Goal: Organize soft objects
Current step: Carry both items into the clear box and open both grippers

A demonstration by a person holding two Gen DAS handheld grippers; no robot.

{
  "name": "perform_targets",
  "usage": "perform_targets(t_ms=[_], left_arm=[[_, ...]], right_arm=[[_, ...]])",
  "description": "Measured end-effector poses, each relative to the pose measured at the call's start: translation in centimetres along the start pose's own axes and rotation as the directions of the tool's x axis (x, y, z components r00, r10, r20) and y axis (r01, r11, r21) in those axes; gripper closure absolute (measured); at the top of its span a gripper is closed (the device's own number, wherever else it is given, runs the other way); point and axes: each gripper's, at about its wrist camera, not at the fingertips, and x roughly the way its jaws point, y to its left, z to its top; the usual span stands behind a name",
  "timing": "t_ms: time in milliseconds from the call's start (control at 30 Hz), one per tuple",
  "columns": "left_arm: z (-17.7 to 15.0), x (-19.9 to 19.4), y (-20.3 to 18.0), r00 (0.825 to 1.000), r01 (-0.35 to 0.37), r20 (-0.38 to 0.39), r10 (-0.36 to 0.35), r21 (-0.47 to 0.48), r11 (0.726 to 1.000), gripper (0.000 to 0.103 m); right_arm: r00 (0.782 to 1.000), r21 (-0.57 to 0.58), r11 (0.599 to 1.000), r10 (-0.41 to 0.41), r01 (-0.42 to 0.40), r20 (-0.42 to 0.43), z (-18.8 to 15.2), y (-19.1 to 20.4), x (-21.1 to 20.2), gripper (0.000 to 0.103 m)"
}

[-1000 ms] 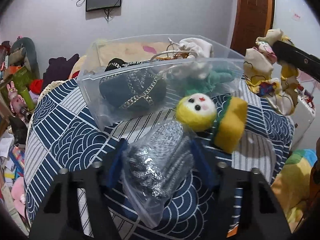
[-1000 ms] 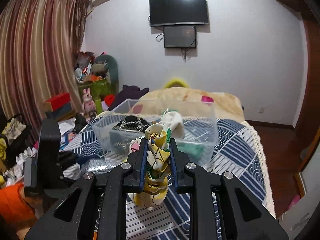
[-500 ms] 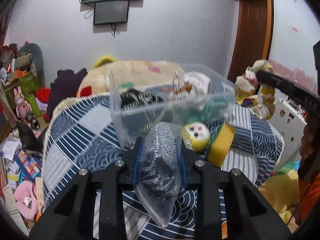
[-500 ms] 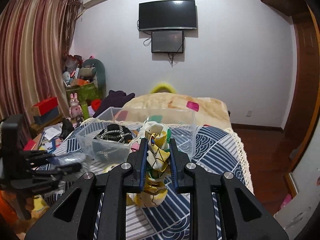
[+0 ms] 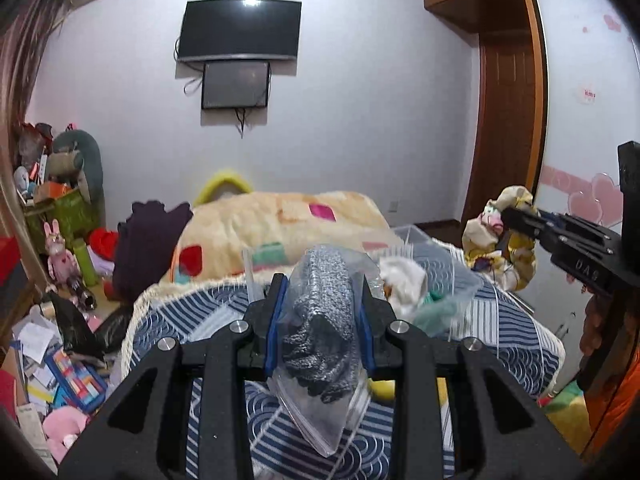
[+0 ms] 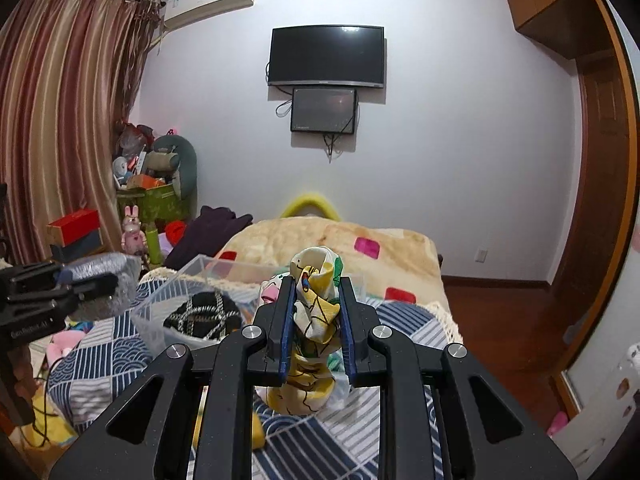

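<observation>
Above the bed [image 5: 516, 332], left gripper [image 5: 320, 316] jaws pinch a bagged grey knit [image 5: 320, 320]; right gripper [image 6: 316, 320] jaws clamp a yellow patterned cloth [image 6: 314, 312].

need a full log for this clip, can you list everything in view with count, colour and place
bagged knit: 1, grey in a clear bag, in the left gripper
printed cloth: 1, yellow and white, in the right gripper
clear bin: 1, transparent, on the bed
chain-trimmed item: 1, black, inside the bin
bedspread: 1, navy and white wave print, under the bin
blanket: 1, cream with coloured patches, far end of the bed
screens: 2, black, on the wall
curtain: 1, striped red-brown, left side
bunny figure: 1, pink, by the curtain
left gripper: 1, black, shut
right gripper: 1, black, shut
</observation>
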Motion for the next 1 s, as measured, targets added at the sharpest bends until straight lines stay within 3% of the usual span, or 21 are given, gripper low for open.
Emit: perform_targets(t_ms=[167,433,1000], left_arm=[[1.1,1.4,0.3,0.999,-0.029,0.025,0.029,-0.018,0.999,0.072],[1.3,5.2,1.1,0.998,-0.063,-0.027,0.061,-0.042,0.997,0.072],[-2.4,12.6,0.1,0.978,-0.088,-0.187,0.093,0.035,0.996,0.071]], right_arm=[[1.000,0.001,1.000,-0.013,0.013,0.014,0.9,-0.2,1.1,0.085],[1.000,0.013,0.999,-0.030,0.030,0.003,0.7,-0.4,3.0,0.085],[0.985,0.023,1.000,0.005,-0.001,-0.173,-2.8,-1.1,7.7,0.085]])
